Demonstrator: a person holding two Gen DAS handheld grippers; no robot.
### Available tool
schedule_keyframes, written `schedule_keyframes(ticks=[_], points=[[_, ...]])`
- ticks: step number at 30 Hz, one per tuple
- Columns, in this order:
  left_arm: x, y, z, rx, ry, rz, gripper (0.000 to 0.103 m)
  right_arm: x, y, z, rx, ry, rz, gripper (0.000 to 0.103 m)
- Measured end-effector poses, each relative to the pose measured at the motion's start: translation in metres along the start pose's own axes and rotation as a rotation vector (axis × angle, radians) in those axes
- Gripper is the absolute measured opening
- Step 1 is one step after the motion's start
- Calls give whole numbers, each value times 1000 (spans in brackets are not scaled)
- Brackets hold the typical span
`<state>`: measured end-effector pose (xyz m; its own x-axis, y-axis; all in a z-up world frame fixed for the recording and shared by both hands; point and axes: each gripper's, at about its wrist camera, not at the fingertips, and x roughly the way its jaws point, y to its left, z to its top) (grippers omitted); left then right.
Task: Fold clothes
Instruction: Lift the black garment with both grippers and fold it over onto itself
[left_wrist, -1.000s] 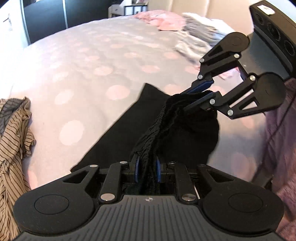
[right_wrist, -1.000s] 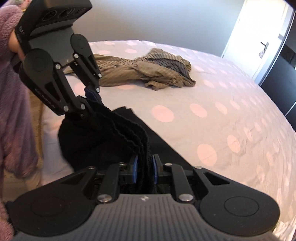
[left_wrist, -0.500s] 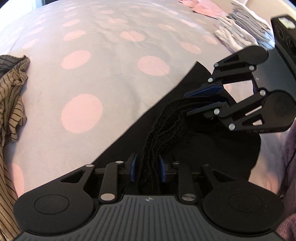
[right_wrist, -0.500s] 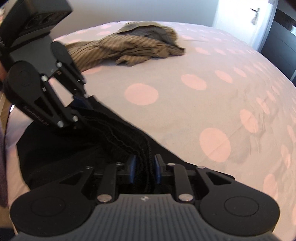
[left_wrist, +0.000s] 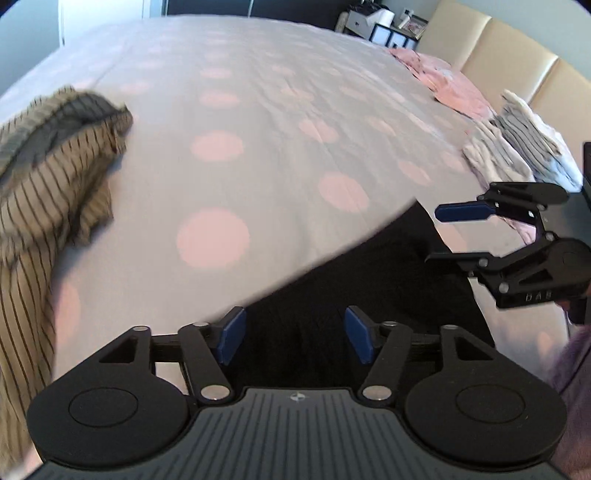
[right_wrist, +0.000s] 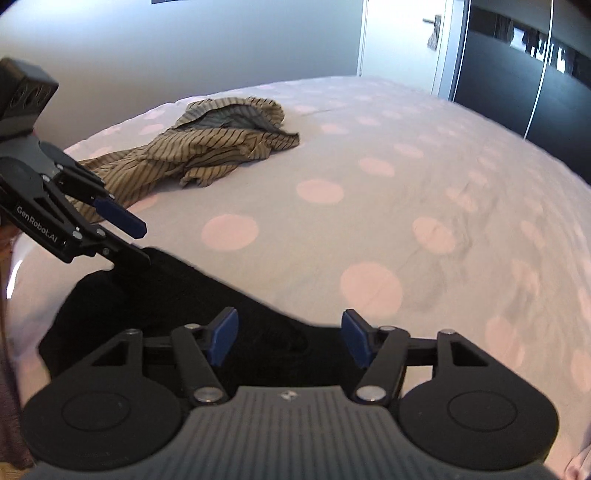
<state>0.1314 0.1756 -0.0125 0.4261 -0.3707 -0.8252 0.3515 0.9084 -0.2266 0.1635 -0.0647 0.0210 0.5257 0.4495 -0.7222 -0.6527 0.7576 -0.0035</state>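
Black garment laid flat on the bed

The black garment (left_wrist: 369, 280) is spread at the near edge of the dotted bed cover; a crumpled tan striped shirt (right_wrist: 207, 151) is seen well apart.

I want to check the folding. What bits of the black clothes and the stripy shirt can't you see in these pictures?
- Black garment: near part hidden behind the left gripper in the left wrist view, and behind the right gripper in the right wrist view.
- Striped shirt: cut off by the left wrist view's left edge, and blurred.
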Motion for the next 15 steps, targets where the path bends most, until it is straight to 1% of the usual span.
schedule_keyframes(ticks=[2, 4, 5, 6, 7, 8, 9, 10, 12, 13, 15], points=[[1, -6, -12, 40, 12, 31, 58, -6, 6, -7, -18, 18, -4, 65], [3, -9, -21, 77, -7, 73, 52, -7, 13, -12, -50, 34, -10, 63], [5, -8, -23, 82, -10, 78, 44, -3, 15, -14, -58, 47, -15, 61], [6, -7, -22, 82, -8, 77, 35, 3, 16, -16, -60, 64, -17, 53], [8, -6, -21, 75, -8, 74, 32, 9, 16, -17, -62, 81, -20, 40], [10, -4, -20, 62, -9, 71, 26, 14, 16, -18, -56, 92, -27, 28], [12, -1, -19, 51, -13, 68, 23, 19, 14, -18, -47, 98, -37, 23], [12, 1, -17, 43, -22, 73, 21, 22, 11, -18, -38, 94, -47, 18], [14, 6, -12, 14, -36, 79, 16, 26, 4, -15, -12, 75, -62, 13], [15, 9, -10, -5, -41, 81, 16, 29, 0, -14, 6, 71, -66, 6], [20, 15, -7, -29, -42, 89, 16, 37, -6, -13, 35, 72, -67, 5]])
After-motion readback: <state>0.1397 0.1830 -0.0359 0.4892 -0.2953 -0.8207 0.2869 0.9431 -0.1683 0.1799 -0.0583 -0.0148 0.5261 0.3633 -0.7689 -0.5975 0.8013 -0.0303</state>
